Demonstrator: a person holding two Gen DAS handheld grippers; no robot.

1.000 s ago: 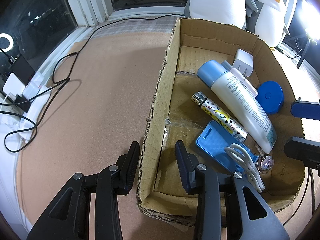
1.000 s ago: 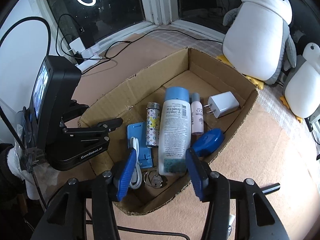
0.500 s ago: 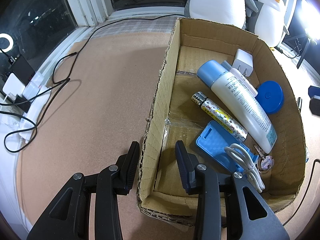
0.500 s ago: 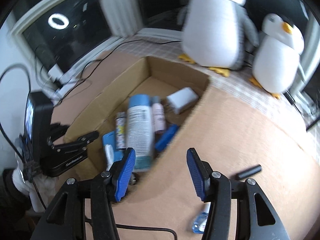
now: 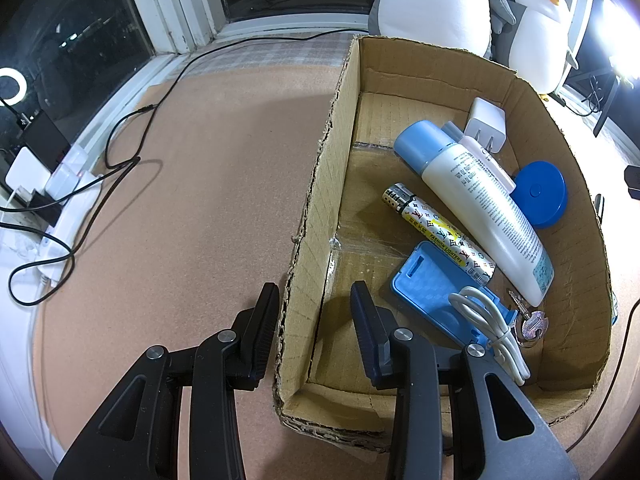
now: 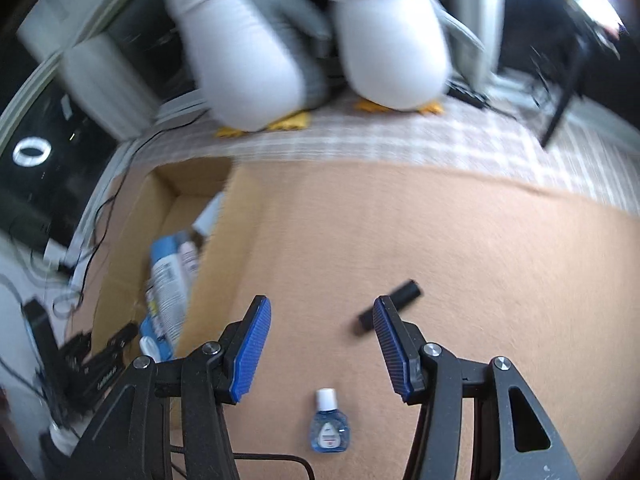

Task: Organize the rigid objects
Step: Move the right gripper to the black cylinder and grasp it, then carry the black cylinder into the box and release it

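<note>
Two grippers, both spread apart and holding nothing. The left gripper [image 5: 314,334] straddles the ragged corrugated wall of the cardboard box [image 5: 316,200] — inside lie a smooth white bottle [image 5: 480,204], a patterned lighter [image 5: 438,236] and a round blue lid [image 5: 540,194]. The right gripper [image 6: 320,344], with ribbed blue pads, hovers over tan felt near a black cylinder [image 6: 394,302] and a small blue dropper bottle [image 6: 329,426].

2 plush penguins [image 6: 316,40] behind; cables [image 5: 120,148] left.

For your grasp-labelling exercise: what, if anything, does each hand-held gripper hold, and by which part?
Neither holds anything. The left hand-held gripper straddles the cardboard box wall, open; the right hand-held gripper hangs open over the mat.
</note>
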